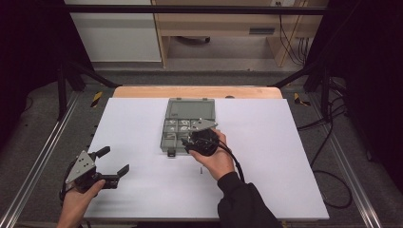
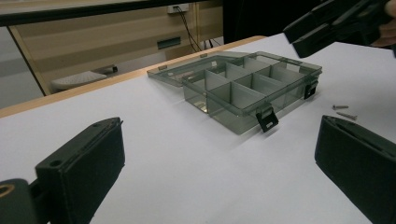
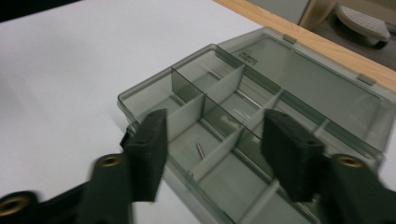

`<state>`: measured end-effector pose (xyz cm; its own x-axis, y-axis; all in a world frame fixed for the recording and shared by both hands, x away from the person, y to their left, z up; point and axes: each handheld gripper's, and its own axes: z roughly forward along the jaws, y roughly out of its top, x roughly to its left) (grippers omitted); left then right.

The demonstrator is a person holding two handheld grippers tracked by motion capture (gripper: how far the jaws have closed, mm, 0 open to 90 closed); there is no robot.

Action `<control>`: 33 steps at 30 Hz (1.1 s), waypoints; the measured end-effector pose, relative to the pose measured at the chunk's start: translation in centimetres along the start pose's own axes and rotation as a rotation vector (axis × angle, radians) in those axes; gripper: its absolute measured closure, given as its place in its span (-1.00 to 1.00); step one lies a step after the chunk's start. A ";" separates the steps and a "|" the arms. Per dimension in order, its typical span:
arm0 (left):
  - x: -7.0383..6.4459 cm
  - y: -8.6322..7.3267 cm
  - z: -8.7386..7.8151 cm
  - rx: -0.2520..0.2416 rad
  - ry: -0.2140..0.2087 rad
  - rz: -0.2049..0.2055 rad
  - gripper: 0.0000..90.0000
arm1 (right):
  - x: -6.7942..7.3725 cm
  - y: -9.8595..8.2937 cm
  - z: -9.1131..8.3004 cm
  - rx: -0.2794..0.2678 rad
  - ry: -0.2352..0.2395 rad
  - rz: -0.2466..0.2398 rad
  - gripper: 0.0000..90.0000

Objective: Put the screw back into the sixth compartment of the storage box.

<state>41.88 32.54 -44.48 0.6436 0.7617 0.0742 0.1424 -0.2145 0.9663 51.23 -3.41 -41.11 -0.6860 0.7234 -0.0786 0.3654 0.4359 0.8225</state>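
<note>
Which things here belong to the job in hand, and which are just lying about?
In the job:
- compartment box, lid open
- right hand-held gripper, open above its compartments
- small pin in one compartment
- two loose screws on the white table by the box

Lying about:
- left hand-held gripper, open, resting off to the side
- cables on the floor

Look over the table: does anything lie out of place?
Two loose screws lie on the white table beside the open compartment box, near its front latch, not in a compartment. Otherwise nothing looks spilled or damaged.
</note>
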 end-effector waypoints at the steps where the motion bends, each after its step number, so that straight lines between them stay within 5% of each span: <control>1: 0.0 0.0 0.0 -0.001 0.001 -0.001 -0.96 | 0.0 0.0 -0.4 0.005 -0.005 -0.009 -0.21; 11: 0.2 0.1 -0.2 -0.018 0.001 -0.010 -0.97 | 0.1 -2.3 -4.0 0.097 0.008 -0.062 -0.77; 22: 0.2 0.1 -0.3 -0.027 -0.002 -0.017 -0.97 | 0.1 -4.4 -5.9 0.245 0.051 -0.075 -0.67; 33: 0.2 0.1 -0.2 -0.025 -0.001 -0.018 -0.97 | -0.2 -5.5 -4.9 0.407 0.137 -0.063 -0.71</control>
<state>41.87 32.86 -44.34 0.6419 0.7647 0.0569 0.1351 -0.1859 0.9732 46.29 -8.55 -42.88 -0.7822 0.6225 -0.0234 0.5195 0.6726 0.5271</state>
